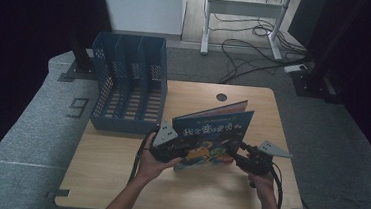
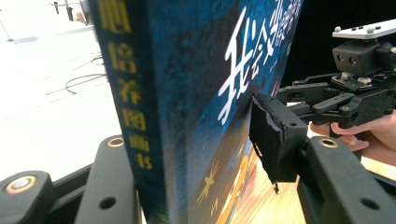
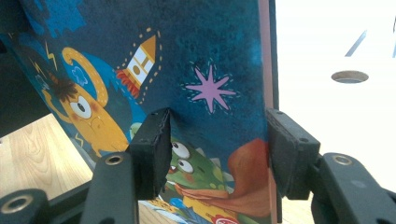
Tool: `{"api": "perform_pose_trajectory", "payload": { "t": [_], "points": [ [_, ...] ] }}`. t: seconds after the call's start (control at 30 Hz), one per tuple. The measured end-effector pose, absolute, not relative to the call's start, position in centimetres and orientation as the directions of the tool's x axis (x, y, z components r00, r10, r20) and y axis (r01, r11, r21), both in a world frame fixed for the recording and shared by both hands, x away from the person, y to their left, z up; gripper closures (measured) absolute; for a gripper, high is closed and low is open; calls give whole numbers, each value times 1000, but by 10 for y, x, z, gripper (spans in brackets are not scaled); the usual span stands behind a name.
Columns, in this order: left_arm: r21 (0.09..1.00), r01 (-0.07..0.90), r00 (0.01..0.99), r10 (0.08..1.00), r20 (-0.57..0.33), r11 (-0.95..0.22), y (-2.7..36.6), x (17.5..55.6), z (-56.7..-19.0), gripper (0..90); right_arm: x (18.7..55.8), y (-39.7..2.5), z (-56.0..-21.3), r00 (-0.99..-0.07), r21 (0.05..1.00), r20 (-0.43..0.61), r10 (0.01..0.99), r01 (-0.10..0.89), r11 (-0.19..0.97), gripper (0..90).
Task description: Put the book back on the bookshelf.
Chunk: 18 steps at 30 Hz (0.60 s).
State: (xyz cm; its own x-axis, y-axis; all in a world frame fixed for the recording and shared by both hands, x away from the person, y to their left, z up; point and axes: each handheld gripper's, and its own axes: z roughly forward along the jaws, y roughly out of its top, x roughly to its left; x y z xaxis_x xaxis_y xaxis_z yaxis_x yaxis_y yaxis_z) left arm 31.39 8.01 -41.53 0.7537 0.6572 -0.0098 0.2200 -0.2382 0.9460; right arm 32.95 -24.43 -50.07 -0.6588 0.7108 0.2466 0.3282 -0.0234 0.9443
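Both grippers clamp the picture book (image 1: 214, 137), left gripper (image 1: 170, 151) on the spine, right gripper (image 1: 243, 158) on the open edge, keeping it upright for the file rack (image 1: 130, 82)

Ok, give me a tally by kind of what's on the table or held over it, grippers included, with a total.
Picture book, blue cover, held up: 1
Blue slotted file rack on the wooden table: 1
Hand-held grippers, left gripper and right gripper, each at a side of the book: 2
Total: 4
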Motion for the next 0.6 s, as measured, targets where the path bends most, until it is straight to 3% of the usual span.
{"api": "perform_pose_trajectory", "payload": {
  "t": [0.6],
  "points": [
    [959, 195, 745, 667, -8, -206, 79, 313, -412, 488, 331, -243, -503, -645, 940, 260, 718, 341, -34, 431]
  ]
}}
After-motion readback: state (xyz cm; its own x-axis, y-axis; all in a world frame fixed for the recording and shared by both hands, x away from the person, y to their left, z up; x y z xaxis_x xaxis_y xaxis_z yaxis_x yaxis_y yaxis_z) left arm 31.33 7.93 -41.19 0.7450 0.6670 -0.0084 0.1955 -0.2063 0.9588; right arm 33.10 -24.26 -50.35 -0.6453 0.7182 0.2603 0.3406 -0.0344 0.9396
